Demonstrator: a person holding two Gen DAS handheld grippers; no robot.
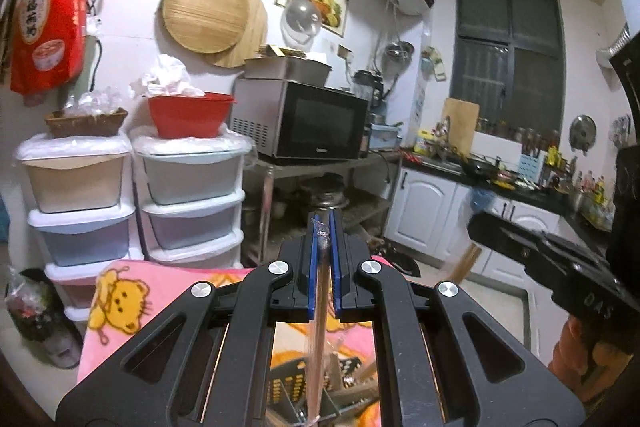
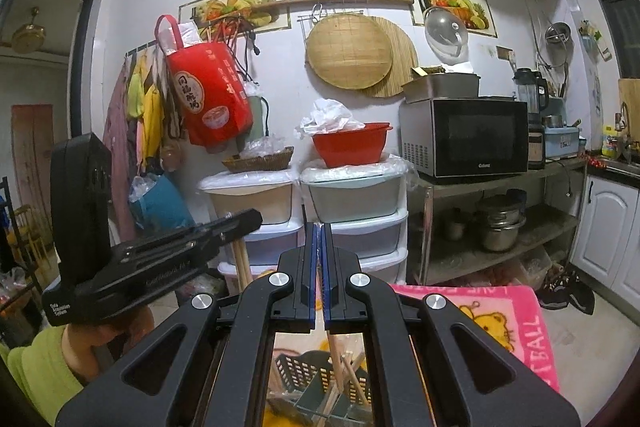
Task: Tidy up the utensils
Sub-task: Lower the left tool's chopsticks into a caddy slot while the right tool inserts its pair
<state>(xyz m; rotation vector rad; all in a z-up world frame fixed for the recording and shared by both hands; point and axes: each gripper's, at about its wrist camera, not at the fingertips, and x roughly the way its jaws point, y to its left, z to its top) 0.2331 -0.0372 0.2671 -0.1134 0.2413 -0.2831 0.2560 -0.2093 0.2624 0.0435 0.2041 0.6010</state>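
Left wrist view: left gripper [image 1: 325,239] clamps wrapped chopsticks [image 1: 318,327]; right gripper [image 2: 318,251] pinches a chopstick [image 2: 334,355] above the basket [image 2: 304,367].

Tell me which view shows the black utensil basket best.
The right wrist view: the basket shows its slotted wall and chopsticks between the gripper's arms. The left wrist view gives only a blurred piece of the basket.

Black grippers [image 1: 325,259], blue pads [image 2: 311,279]

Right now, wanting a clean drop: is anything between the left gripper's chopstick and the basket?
Nothing visible. The chopstick hangs from the shut left gripper straight down to the basket, where other chopsticks lie.
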